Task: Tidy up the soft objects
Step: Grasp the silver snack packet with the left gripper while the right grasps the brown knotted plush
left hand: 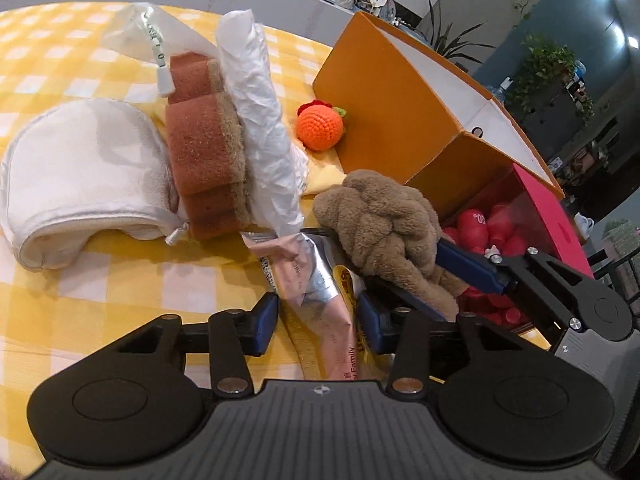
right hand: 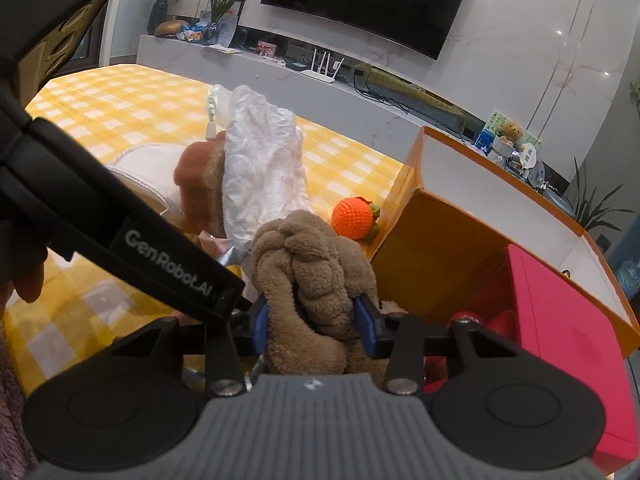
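Note:
My right gripper (right hand: 314,322) is shut on a brown plush towel (right hand: 312,264), its blue pads pressing into both sides. In the left wrist view that towel (left hand: 376,216) hangs at the edge of a red box (left hand: 560,232), with a blue right fingertip (left hand: 468,270) against it. My left gripper (left hand: 318,324) points down at the table, its pads touching a crumpled pink and silver foil packet (left hand: 316,292) that lies between them. A brown sponge block (left hand: 204,148), a white pouch (left hand: 80,176), a white plastic bag (left hand: 260,100) and an orange crochet fruit (left hand: 320,124) lie beyond.
A yellow checked cloth (left hand: 80,300) covers the table. An open orange box (left hand: 384,100) stands at the right, beside the red box with red bottles (left hand: 484,224) in it. A clear zip bag (left hand: 136,28) lies at the back. The left tool's black casing (right hand: 160,256) crosses the right wrist view.

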`<action>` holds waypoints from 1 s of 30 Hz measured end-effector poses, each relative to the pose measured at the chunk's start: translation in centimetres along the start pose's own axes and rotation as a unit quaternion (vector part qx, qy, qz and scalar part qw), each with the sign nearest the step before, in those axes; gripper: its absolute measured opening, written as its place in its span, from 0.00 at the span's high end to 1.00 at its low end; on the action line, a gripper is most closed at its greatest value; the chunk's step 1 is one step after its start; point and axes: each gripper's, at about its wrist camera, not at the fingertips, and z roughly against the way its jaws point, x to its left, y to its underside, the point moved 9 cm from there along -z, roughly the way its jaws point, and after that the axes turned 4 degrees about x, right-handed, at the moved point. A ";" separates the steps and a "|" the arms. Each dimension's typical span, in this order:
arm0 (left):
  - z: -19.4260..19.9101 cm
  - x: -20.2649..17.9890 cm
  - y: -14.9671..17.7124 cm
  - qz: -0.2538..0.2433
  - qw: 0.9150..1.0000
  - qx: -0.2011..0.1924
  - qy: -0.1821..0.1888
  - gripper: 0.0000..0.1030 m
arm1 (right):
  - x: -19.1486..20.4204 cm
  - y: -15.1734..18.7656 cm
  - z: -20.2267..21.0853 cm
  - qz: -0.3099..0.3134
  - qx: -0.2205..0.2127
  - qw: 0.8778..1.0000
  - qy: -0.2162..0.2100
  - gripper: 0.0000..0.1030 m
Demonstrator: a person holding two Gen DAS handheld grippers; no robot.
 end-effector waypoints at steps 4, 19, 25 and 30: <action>0.7 -0.2 0.1 -0.007 1.000 -0.010 -0.004 0.61 | -0.2 0.0 0.4 -0.005 -0.006 1.000 0.000 0.68; 5.4 0.7 2.9 -0.001 0.998 -0.011 -0.065 0.70 | 3.2 1.7 4.7 0.012 -0.022 0.999 -0.040 0.69; 4.3 1.0 3.0 -0.005 0.996 0.004 -0.087 0.57 | 3.4 1.8 3.8 0.052 -0.027 0.998 0.008 0.34; 3.6 0.6 2.9 -0.018 0.996 0.008 -0.089 0.51 | 3.3 2.0 2.6 0.066 -0.010 0.998 0.016 0.34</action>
